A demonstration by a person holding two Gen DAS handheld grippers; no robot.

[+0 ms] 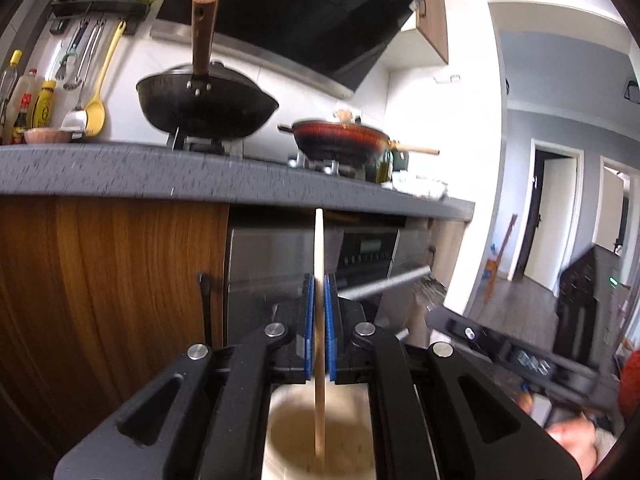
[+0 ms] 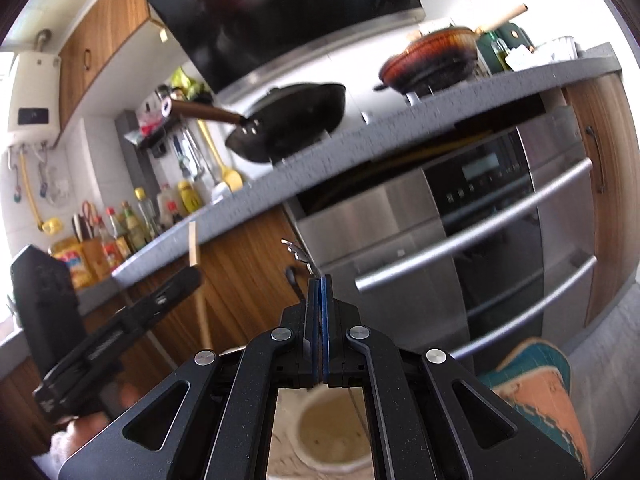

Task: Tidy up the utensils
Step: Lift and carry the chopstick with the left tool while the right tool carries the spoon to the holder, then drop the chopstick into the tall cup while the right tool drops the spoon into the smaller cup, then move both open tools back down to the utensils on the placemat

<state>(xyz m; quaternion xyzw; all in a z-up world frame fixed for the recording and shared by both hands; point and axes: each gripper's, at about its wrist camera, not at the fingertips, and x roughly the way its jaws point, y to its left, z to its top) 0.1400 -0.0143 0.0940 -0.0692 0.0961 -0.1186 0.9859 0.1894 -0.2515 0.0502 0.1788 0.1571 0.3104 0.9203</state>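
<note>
Below both grippers stands a pale cup [image 1: 320, 440], a wooden chopstick [image 1: 319, 248] dipping into it. The left gripper [image 1: 319, 292] pinches that chopstick upright; the right gripper [image 2: 320, 280] is pressed tight on a metal fork [image 2: 298, 254].

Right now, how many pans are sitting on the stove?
2. The black round wok with a brown wooden handle sits on the left burner; the red-brown pan with a pale wooden handle sits on the right burner. Others could be hidden from view.
</note>
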